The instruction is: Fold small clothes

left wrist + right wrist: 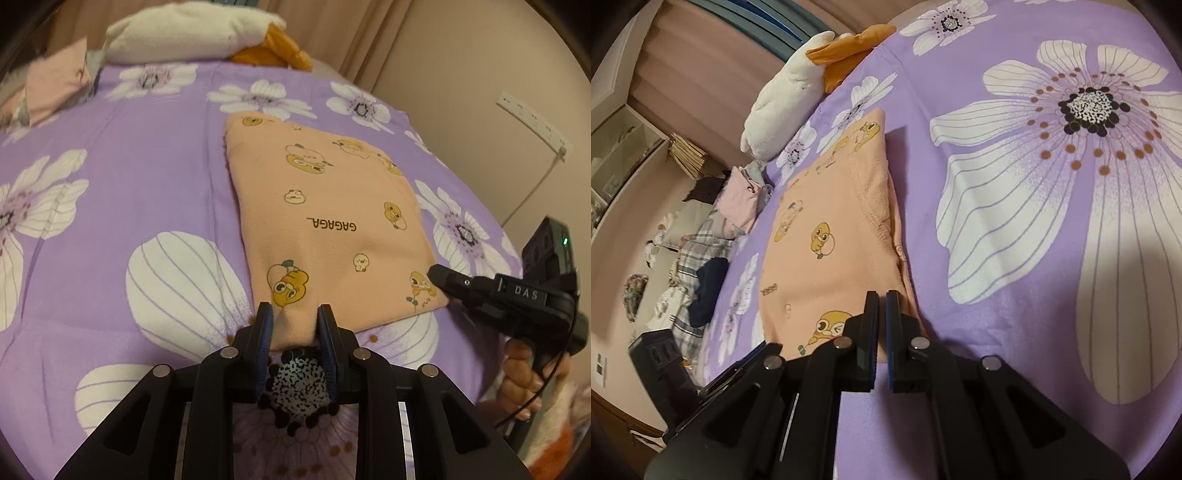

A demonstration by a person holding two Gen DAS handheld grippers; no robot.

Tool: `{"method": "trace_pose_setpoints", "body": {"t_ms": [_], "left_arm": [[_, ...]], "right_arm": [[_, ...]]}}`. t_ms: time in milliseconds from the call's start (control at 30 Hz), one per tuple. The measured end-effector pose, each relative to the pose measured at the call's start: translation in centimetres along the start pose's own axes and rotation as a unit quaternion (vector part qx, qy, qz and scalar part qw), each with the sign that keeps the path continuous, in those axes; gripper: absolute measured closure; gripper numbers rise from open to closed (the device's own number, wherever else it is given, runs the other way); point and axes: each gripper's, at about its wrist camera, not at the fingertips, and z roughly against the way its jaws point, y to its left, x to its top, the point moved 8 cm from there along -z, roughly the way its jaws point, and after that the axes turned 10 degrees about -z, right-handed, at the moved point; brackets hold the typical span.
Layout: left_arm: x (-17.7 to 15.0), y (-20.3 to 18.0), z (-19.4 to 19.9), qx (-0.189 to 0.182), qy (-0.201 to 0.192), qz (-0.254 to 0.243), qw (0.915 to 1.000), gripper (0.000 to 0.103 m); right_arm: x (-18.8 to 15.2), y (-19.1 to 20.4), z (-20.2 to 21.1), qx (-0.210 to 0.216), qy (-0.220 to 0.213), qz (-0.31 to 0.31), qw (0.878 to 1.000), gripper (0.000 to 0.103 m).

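A peach garment (325, 206) printed with yellow ducks lies folded into a flat rectangle on the purple flowered bedspread (147, 184). My left gripper (294, 315) is at the garment's near edge, with the thick folded edge filling the gap between its blue pads. My right gripper (437, 275) comes in from the right, its tip resting on the near right corner. In the right wrist view the right gripper (882, 302) has its pads almost together over the garment (827, 266), at its seamed edge. I see no cloth pinched between them.
A white and orange plush toy (184, 33) lies at the head of the bed. A pink folded piece (55, 81) sits at the far left, and mixed clothes are heaped (701, 258) beyond the bed edge. On the wall hangs a power strip (532, 122). A hand (524, 380) holds the right gripper's handle.
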Motion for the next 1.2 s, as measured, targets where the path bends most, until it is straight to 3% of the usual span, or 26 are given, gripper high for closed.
{"method": "trace_pose_setpoints", "body": {"t_ms": [67,133,200,267,333,400,467,533,667,767,800,867,900,1067,1200], "left_arm": [[0.6,0.6,0.7,-0.034,0.027,0.023,0.9988,0.068],[2.4,1.6,2.0,-0.115,0.015,0.062,0.9913,0.06],[4.6,3.3,3.0,-0.189,-0.012,0.105,0.9763,0.032],[6.1,4.5,2.3,-0.233,0.002,0.125,0.9643,0.03],[7.2,5.1,0.4,-0.285,0.042,0.137,0.9478,0.03],[7.5,5.2,-2.4,-0.311,0.084,0.163,0.9327,0.03],[7.3,4.6,-4.7,-0.318,0.118,0.16,0.927,0.03],[7.9,3.8,-5.8,-0.346,0.125,0.155,0.9168,0.03],[8.5,3.2,-6.7,-0.371,0.142,0.145,0.9061,0.029],[8.8,4.9,-6.2,-0.361,0.152,0.191,0.8998,0.03],[9.1,6.2,-5.7,-0.345,0.133,0.206,0.9059,0.03],[9.0,8.1,-5.7,-0.273,0.126,0.197,0.9332,0.03],[8.8,8.7,-5.9,-0.246,0.127,0.187,0.9424,0.03],[9.4,5.6,-7.2,-0.332,0.124,0.172,0.9191,0.03],[10.5,2.6,-8.3,-0.321,0.129,0.104,0.9324,0.028]], "right_arm": [[0.3,0.1,0.4,0.012,0.013,-0.019,1.0,0.096],[0.9,0.5,1.2,0.039,0.033,-0.036,0.998,0.081],[2.3,1.4,2.2,0.068,0.032,-0.04,0.996,0.046],[3.8,2.3,2.5,0.078,0.041,-0.03,0.996,0.038],[5.2,2.9,1.7,0.088,0.071,-0.024,0.993,0.038],[6.4,2.8,-0.4,0.091,0.113,-0.041,0.988,0.037],[7.0,2.0,-3.0,0.074,0.149,-0.065,0.984,0.037],[6.9,2.0,-5.1,0.066,0.173,-0.061,0.981,0.041],[6.6,4.8,-7.4,0.107,0.197,-0.031,0.974,0.039],[6.0,5.6,-9.5,0.097,0.219,-0.022,0.971,0.044],[6.0,5.9,-9.6,0.094,0.216,-0.015,0.972,0.043],[5.8,6.2,-9.4,0.101,0.212,0.001,0.972,0.044],[5.5,6.2,-9.2,0.108,0.207,0.007,0.972,0.045],[5.8,5.6,-9.0,0.117,0.183,0.024,0.976,0.046],[6.1,5.5,-9.1,0.11,0.171,0.029,0.979,0.048]]}}
